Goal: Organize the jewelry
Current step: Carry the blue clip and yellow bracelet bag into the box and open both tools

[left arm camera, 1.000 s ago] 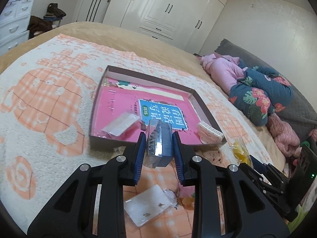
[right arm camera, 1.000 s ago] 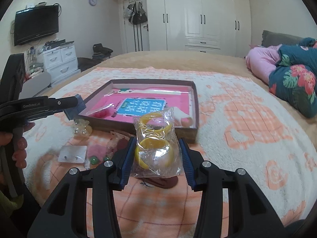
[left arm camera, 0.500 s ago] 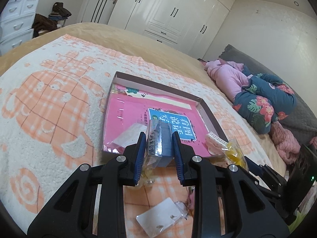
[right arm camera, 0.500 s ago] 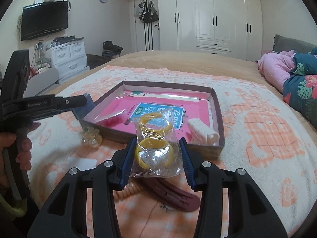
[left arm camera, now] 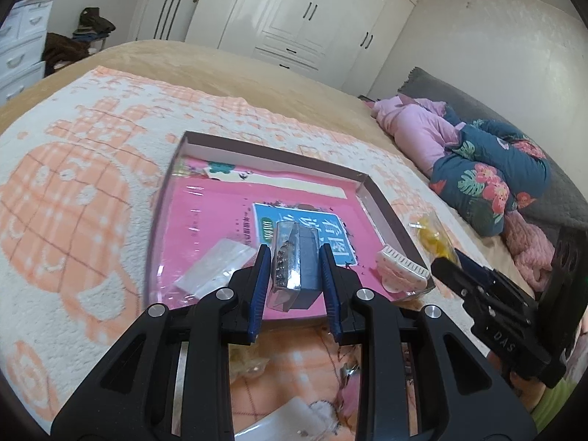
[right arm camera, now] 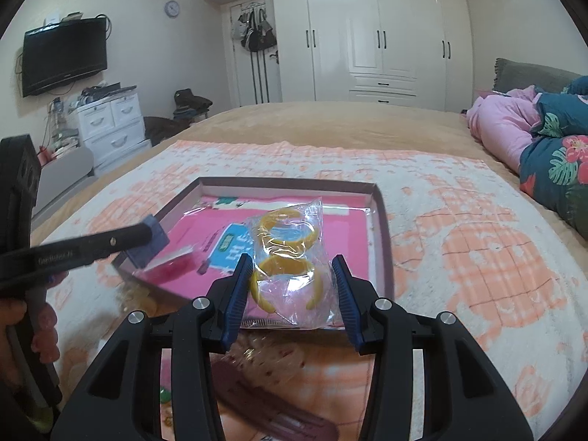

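The bed (right arm camera: 459, 242) carries a shallow tray (left arm camera: 382, 202) lined in pink, and the job looks partly done: a clear packet (left arm camera: 217, 268) lies at its near left and a white comb (left arm camera: 402, 266) in its near right corner. Two more pieces are on their way in. The left gripper (left arm camera: 294, 275) is clamped on a small dark box (left arm camera: 307, 261) with a sparkly strip, held over the tray's near edge. The right gripper (right arm camera: 292, 279) pinches a bag (right arm camera: 290, 253) of yellow rings, also over the near edge. Loose items still lie on the blanket, near side, blurred.
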`<state>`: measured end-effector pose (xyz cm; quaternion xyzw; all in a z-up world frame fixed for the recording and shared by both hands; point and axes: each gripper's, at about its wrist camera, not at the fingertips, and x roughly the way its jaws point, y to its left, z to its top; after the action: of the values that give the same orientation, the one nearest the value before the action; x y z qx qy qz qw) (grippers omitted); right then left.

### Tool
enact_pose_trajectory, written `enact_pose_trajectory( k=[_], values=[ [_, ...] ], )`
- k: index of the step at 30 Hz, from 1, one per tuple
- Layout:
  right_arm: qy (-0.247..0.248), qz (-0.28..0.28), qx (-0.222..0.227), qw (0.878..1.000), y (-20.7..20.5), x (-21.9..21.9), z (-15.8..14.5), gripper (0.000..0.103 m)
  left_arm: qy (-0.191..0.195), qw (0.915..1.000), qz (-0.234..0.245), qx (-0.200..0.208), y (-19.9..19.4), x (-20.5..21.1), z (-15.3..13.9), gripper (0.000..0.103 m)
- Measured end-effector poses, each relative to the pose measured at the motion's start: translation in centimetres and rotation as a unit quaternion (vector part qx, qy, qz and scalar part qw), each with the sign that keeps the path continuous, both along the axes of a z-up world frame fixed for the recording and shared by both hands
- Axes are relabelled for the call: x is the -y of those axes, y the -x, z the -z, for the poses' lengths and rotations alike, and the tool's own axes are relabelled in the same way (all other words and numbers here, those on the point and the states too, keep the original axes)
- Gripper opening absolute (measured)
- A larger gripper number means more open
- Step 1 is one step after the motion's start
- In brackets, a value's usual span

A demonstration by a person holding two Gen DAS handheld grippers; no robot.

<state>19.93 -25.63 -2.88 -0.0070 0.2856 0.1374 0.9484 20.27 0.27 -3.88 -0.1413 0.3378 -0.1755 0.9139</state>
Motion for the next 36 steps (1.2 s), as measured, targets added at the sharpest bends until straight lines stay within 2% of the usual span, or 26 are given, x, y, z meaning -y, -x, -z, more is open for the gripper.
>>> enact_pose_trajectory(
  k=[13, 21, 36],
  values=[
    [-0.008, 0.023, -0.012, 1.0, -2.9, 2.0, 0.2, 0.043, -0.015, 0.9995, 0.028, -0.007, -2.9, 2.9, 1.0, 0.02],
    [-0.001, 0.015, -0.026, 1.0, -4.4, 1.4, 1.0, 0.043, -0.012, 0.999, 0.028, -0.031, -4.0, 2.8, 2.4, 0.02],
    [0.01, 0.0, -0.073, 0.997, -8.2, -0.1, 3.0, 0.043, -0.02, 0.9981, 0.032, -0.049, -4.9, 2.7, 3.4, 0.02]
  ],
)
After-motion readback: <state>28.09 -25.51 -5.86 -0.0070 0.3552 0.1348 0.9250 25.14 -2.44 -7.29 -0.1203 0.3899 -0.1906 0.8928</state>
